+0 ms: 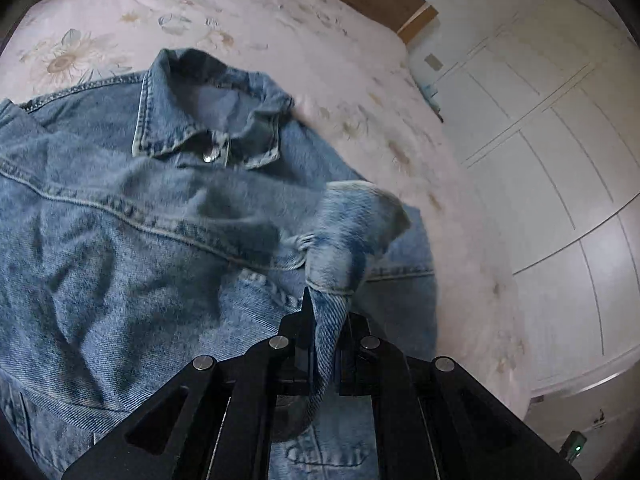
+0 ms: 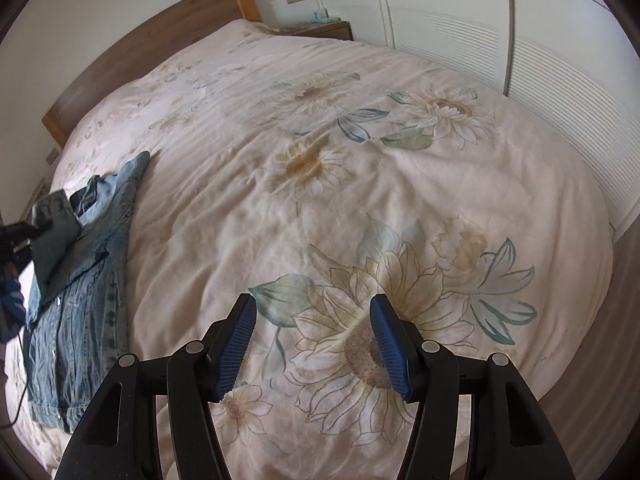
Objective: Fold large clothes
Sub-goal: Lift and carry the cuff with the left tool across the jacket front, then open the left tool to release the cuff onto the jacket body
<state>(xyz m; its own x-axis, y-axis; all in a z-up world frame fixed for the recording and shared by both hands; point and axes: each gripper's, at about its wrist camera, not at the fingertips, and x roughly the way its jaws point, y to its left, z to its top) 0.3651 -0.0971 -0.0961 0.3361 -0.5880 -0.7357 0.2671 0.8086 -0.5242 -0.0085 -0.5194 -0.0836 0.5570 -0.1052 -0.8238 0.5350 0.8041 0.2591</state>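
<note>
A blue denim jacket (image 1: 120, 240) lies front-up on the bed, collar (image 1: 208, 120) away from me. My left gripper (image 1: 326, 312) is shut on the jacket's sleeve cuff (image 1: 344, 240) and holds it lifted over the jacket's body. In the right wrist view the jacket (image 2: 84, 280) lies at the far left, with the left gripper (image 2: 20, 236) holding the raised sleeve there. My right gripper (image 2: 312, 312) is open and empty, hovering above the floral quilt, well to the right of the jacket.
The bed is covered by a pale quilt (image 2: 360, 160) with sunflower prints. A wooden headboard (image 2: 160, 40) stands at the back. White wardrobe doors (image 2: 520, 40) run along the right side. A bedside table (image 2: 324, 30) sits beside the headboard.
</note>
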